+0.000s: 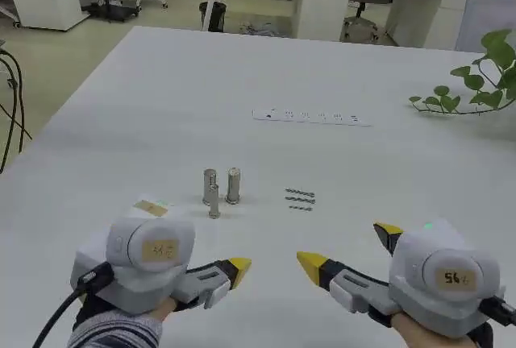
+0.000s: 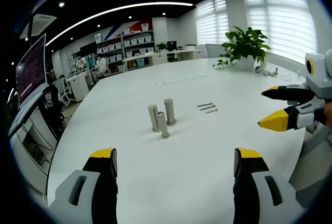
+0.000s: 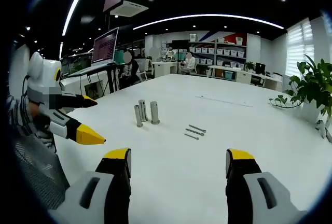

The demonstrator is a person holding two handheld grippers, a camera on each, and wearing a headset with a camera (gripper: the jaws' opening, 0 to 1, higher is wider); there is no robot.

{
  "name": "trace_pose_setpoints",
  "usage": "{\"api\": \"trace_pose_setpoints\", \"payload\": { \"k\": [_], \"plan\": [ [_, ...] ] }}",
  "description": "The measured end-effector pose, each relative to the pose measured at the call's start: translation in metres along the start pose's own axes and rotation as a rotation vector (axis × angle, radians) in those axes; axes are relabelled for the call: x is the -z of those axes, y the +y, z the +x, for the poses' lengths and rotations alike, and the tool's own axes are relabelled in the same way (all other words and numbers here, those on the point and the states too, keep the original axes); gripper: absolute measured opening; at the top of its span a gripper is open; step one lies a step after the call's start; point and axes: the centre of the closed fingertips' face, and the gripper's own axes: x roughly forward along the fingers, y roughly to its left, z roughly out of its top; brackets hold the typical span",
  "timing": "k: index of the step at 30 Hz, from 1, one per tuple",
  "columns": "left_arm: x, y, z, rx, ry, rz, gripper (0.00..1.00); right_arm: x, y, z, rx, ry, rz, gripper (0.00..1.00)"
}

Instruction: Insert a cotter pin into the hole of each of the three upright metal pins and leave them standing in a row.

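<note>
Three short upright metal pins [image 1: 218, 188] stand in a tight cluster on the white table [image 1: 145, 114], seen also in the left gripper view [image 2: 163, 117] and the right gripper view [image 3: 145, 112]. Just right of them lie three small cotter pins [image 1: 299, 199] side by side, flat on the table [image 2: 207, 108] [image 3: 194, 131]. My left gripper [image 2: 176, 154] is open and holds nothing, its yellow fingertip [image 1: 239, 265] near the front left. My right gripper [image 1: 348, 246] is open too, at the front right [image 3: 176, 156]. Both hover short of the pins.
A white power strip [image 1: 310, 116] lies farther back on the table. A leafy plant [image 1: 480, 78] reaches in at the right edge. Desks, chairs and shelves stand beyond the table's far edge.
</note>
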Motion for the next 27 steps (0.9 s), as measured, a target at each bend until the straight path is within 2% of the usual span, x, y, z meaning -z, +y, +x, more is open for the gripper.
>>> {"api": "trace_pose_setpoints", "payload": {
  "k": [7,27],
  "plan": [
    [0.0002,-0.0001,0.0001,-0.001,0.001,0.000,0.90,-0.0011,-0.0020,-0.0006,0.009,-0.005,-0.005,0.70],
    [0.0013,-0.0005,0.0003,0.001,0.008,0.009,0.87,-0.0014,0.0016,0.0007,-0.007,-0.007,0.003,0.70]
  ]
}}
